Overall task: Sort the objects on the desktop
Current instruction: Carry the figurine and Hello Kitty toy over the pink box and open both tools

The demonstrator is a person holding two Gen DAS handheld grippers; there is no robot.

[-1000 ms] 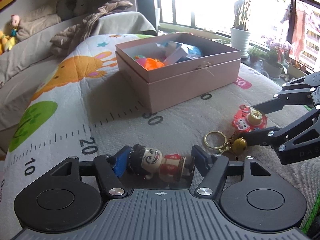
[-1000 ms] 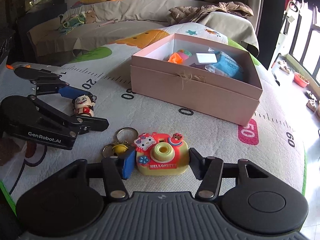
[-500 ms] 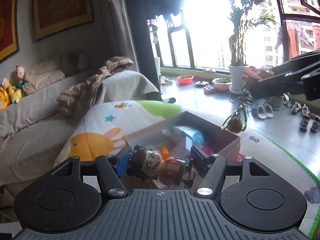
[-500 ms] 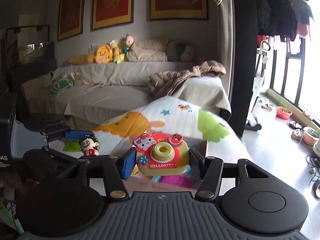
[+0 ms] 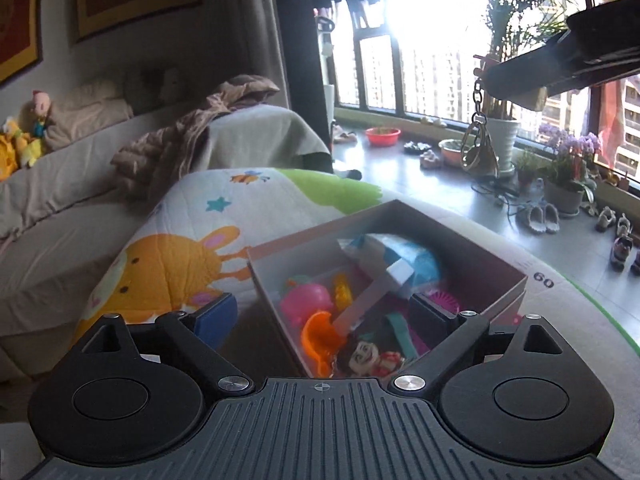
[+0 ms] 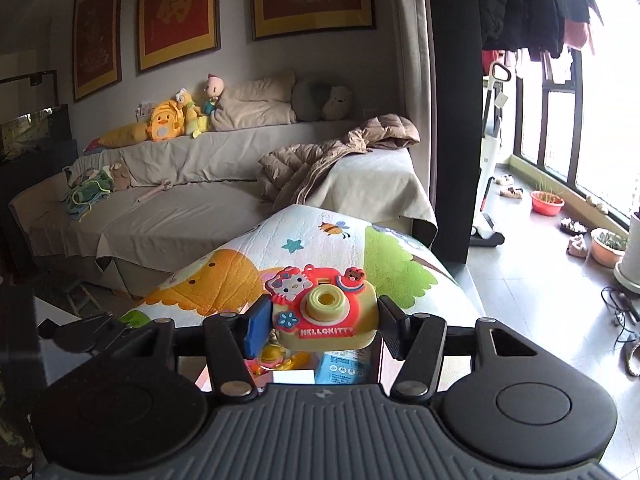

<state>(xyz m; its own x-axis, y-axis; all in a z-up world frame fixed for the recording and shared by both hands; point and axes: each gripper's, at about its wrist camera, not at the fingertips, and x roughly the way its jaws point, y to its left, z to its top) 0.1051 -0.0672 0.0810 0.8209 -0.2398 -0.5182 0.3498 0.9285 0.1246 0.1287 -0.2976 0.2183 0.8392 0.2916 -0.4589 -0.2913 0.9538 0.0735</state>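
Hovering above the pink box (image 5: 508,276), your left gripper (image 5: 324,312) stood spread wide and empty, the doll figure (image 5: 370,356) lying inside the box just below its jaws. Your right gripper (image 6: 320,320) clamped the toy camera (image 6: 326,310) crosswise, directly over the box's contents, so you only needed to let go.

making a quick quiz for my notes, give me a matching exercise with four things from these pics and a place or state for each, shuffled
Things:
1. left tool
2. right tool
3. doll figure
4. keyring

States or places:
A. lying in the pink box
B. dangling in the air on a chain
C. open, holding nothing
D. shut on the toy camera

Pairs: 1-C, 2-D, 3-A, 4-B
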